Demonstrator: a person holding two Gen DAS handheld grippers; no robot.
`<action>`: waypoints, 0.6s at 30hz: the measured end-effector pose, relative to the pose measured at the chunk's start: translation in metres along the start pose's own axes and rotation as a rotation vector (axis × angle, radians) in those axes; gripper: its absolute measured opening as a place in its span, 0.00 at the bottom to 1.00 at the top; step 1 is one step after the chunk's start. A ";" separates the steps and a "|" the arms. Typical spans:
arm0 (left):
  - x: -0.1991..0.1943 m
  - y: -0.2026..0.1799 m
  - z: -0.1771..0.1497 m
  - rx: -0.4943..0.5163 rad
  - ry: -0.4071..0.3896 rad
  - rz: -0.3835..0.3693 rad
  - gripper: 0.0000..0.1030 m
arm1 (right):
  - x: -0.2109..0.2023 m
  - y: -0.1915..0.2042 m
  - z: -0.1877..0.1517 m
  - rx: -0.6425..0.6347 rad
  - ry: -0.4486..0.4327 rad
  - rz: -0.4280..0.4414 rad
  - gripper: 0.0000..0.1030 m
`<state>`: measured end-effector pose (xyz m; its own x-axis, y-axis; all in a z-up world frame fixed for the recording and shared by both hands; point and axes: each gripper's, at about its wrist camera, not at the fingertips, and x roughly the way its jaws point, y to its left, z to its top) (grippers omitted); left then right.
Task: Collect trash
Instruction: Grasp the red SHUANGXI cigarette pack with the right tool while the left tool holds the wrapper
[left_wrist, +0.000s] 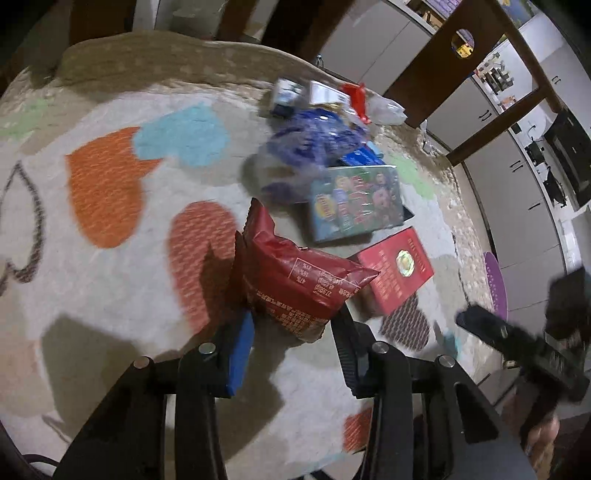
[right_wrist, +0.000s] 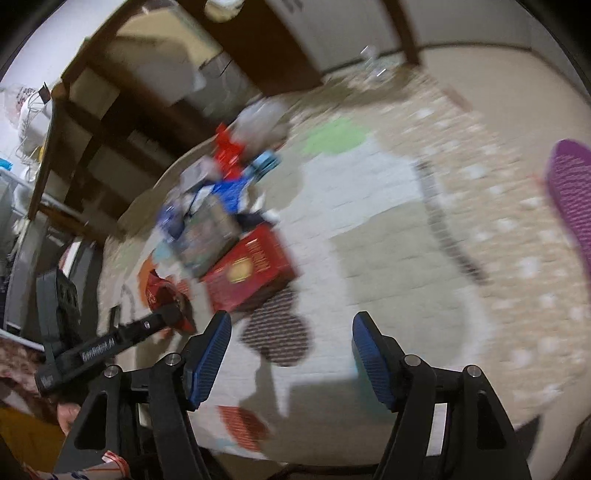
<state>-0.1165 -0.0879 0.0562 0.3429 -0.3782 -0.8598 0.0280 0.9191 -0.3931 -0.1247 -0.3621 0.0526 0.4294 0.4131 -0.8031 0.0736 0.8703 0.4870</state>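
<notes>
A dark red snack wrapper (left_wrist: 295, 284) sits between the blue pads of my left gripper (left_wrist: 291, 332), which is shut on it just above the heart-patterned tablecloth (left_wrist: 129, 221). Beyond it lie a red booklet (left_wrist: 397, 269), a colourful picture box (left_wrist: 354, 201) and a heap of blue plastic and other wrappers (left_wrist: 314, 144). In the right wrist view my right gripper (right_wrist: 291, 354) stands open with nothing between its pads, over the cloth near the red booklet (right_wrist: 251, 273). The left gripper (right_wrist: 162, 317) shows there at the left, on the red wrapper (right_wrist: 162, 291).
Dark wooden chairs (left_wrist: 480, 74) stand past the table's far edge, with white cabinets (left_wrist: 517, 184) behind. A purple mat (right_wrist: 572, 192) lies at the right of the table. A person's hand (left_wrist: 543, 435) holds the right gripper's handle low at the right.
</notes>
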 end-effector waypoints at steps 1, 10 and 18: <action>-0.006 0.004 -0.004 0.008 -0.004 0.009 0.39 | 0.012 0.007 0.002 0.012 0.031 0.030 0.71; -0.037 0.035 -0.022 0.057 -0.057 0.170 0.39 | 0.068 0.048 0.029 0.097 0.062 -0.106 0.80; -0.038 0.038 -0.022 0.065 -0.072 0.154 0.48 | 0.098 0.072 0.029 0.051 0.045 -0.293 0.87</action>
<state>-0.1487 -0.0415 0.0667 0.4138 -0.2259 -0.8819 0.0295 0.9716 -0.2350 -0.0517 -0.2669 0.0187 0.3430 0.1586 -0.9259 0.2345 0.9400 0.2479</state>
